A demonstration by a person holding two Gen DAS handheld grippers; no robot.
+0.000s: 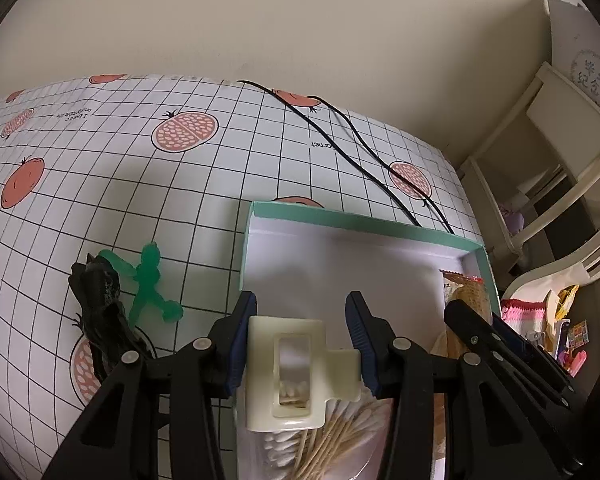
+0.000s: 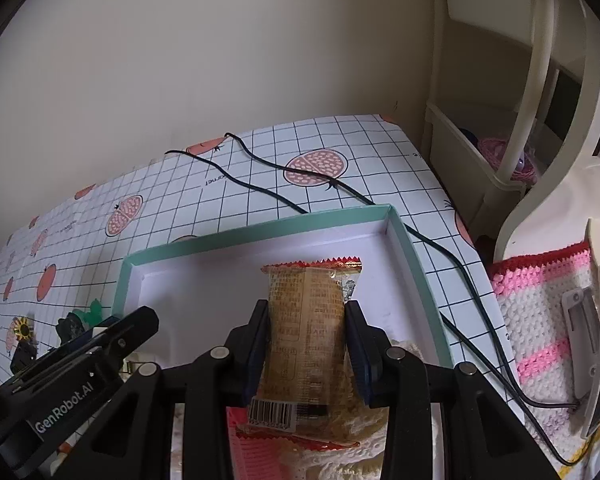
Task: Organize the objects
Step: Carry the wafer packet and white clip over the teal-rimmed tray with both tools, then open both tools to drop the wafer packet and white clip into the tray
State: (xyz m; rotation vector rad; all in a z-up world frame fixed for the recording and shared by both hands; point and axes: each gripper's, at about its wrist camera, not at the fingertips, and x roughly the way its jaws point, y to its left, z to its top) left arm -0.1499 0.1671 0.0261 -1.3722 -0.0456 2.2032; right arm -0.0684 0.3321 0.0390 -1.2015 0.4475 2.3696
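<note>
Only leftward: green figure [image 1: 150,284] beside teal box [image 1: 364,222].

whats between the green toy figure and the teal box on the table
Nothing: in the left wrist view, only bare checked tablecloth separates the green toy figure from the teal box.

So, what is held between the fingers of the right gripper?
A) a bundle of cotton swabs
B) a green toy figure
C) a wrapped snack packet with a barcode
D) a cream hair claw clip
C: in the right wrist view the right gripper is shut on the snack packet, held over the teal-rimmed box; the cream hair claw clip sits in the left gripper.
</note>
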